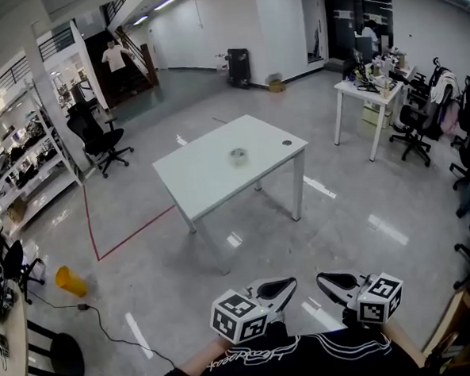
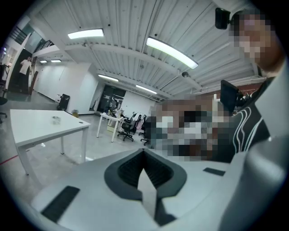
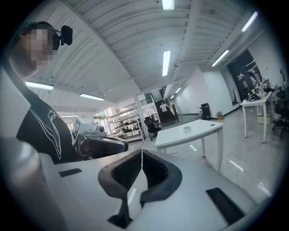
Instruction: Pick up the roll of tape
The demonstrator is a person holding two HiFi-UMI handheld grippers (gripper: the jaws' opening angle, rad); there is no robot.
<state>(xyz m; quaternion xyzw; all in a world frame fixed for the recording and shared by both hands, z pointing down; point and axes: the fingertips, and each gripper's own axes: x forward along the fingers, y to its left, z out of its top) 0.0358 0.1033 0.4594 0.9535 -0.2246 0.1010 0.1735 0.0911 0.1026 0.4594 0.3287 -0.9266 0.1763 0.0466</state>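
The roll of tape (image 1: 238, 155) is a small pale ring lying on the white table (image 1: 211, 185), well ahead of me across the floor. Both grippers are held low near my body, far from it. My left gripper (image 1: 291, 283) and my right gripper (image 1: 321, 278) point toward each other, both shut and empty. The left gripper view has its jaws meeting in a line (image 2: 143, 152), with the tape (image 2: 56, 119) small on the table (image 2: 31, 128) at the left. In the right gripper view the shut gripper (image 3: 142, 154) points past the table (image 3: 203, 133), where the tape (image 3: 186, 129) is tiny.
A small dark disc (image 1: 287, 143) lies near the table's right corner. A black office chair (image 1: 101, 140) and shelving (image 1: 23, 168) stand at the left, and a yellow object (image 1: 70, 281) lies on the floor. A cluttered desk (image 1: 368, 95) with chairs stands at the back right. A person (image 1: 116, 59) stands far off.
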